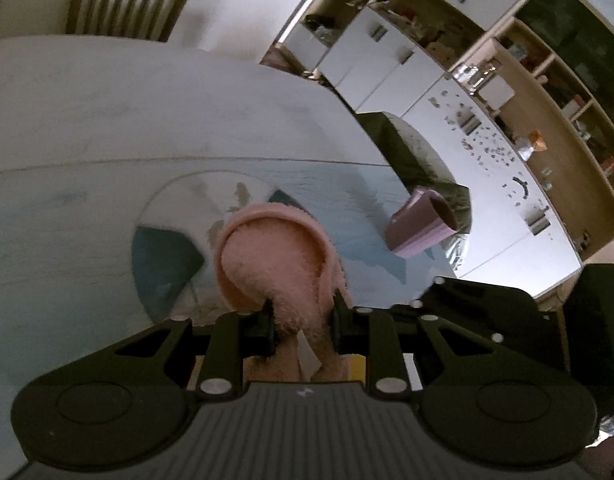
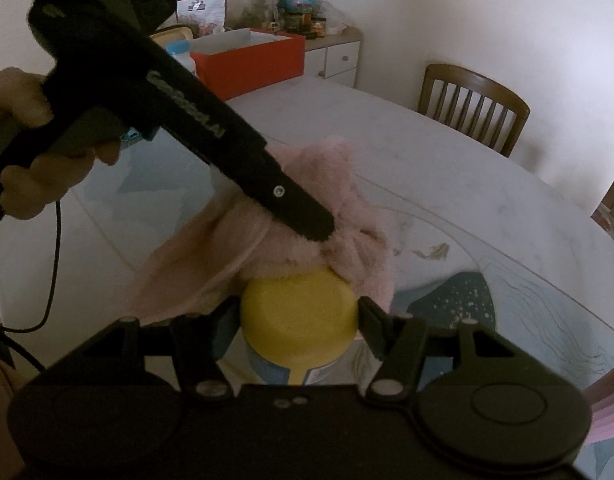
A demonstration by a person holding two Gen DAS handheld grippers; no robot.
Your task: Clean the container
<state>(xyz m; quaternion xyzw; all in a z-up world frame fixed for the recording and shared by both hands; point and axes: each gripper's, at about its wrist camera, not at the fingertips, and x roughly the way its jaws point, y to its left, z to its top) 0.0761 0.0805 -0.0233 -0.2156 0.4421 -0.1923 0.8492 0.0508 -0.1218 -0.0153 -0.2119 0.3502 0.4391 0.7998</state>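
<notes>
Right gripper clenched on the yellow container; its two black fingers press the container's sides, one on each side; container lies right between them, bottom face toward the camera, the rest of it hidden under the cloth; a reflection of the yellow shows in the glossy table just below it; whether the container touches the table, cannot tell.

Left gripper pinched tight on a pink fluffy cloth; cloth bunched between its fingertips and bulging forward past them in a rounded fold; a white tag of the cloth hangs down behind the jaws in the left wrist view.

In the right wrist view the same left gripper comes in from the upper left, tip buried in the pink cloth; cloth drapes over the far end of the container, touching it, and spreads down to the left onto the table; a hand grips the left tool's handle at the left edge, a black cable hanging below it.

Table light, with a patterned mat under the cloth; purple cup lying on its side near the table's right edge in the left wrist view, well apart from the cloth; wooden chair at the far edge; red box at the far left corner of the table.
</notes>
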